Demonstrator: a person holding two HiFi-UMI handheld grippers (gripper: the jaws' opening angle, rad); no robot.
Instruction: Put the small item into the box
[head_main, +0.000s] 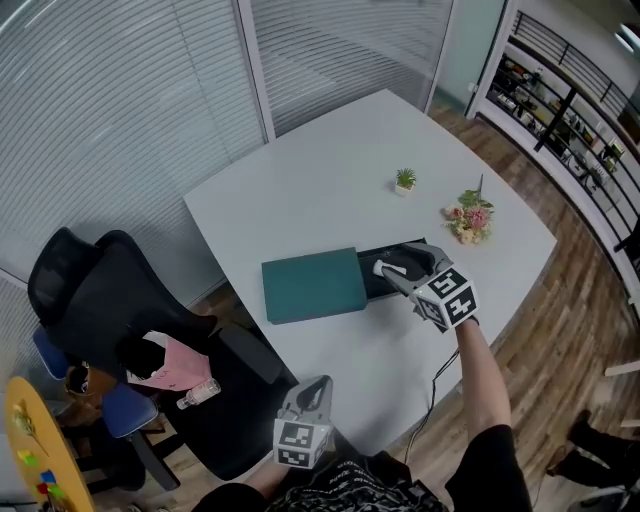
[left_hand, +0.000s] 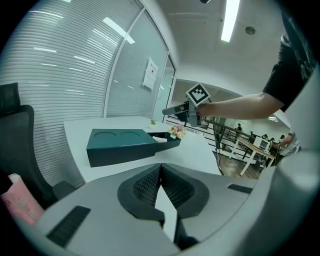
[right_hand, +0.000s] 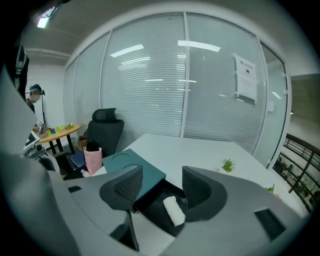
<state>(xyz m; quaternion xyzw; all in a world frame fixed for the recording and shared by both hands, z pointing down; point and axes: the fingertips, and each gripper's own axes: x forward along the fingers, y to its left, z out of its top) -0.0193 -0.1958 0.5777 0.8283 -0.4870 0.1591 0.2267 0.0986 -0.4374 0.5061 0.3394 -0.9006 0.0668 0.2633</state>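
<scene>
A teal box (head_main: 310, 285) lies on the white table (head_main: 330, 170), and its black drawer (head_main: 395, 283) is pulled out to the right. A small white roll (right_hand: 174, 210) rests inside that drawer, also seen as the white roll (head_main: 382, 267) from above. My right gripper (head_main: 398, 274) hovers above the drawer, jaws wide open and empty; in its own view the right gripper (right_hand: 162, 187) frames the roll without touching it. My left gripper (head_main: 313, 388) stays near the table's front edge, shut on nothing, with the teal box (left_hand: 120, 145) ahead of it.
A small potted plant (head_main: 405, 181) and a flower bunch (head_main: 470, 218) stand on the table beyond the box. A black office chair (head_main: 120, 300) with a pink bag (head_main: 170, 365) sits left of the table, near a yellow round table (head_main: 25, 440). Blinds line the glass wall behind.
</scene>
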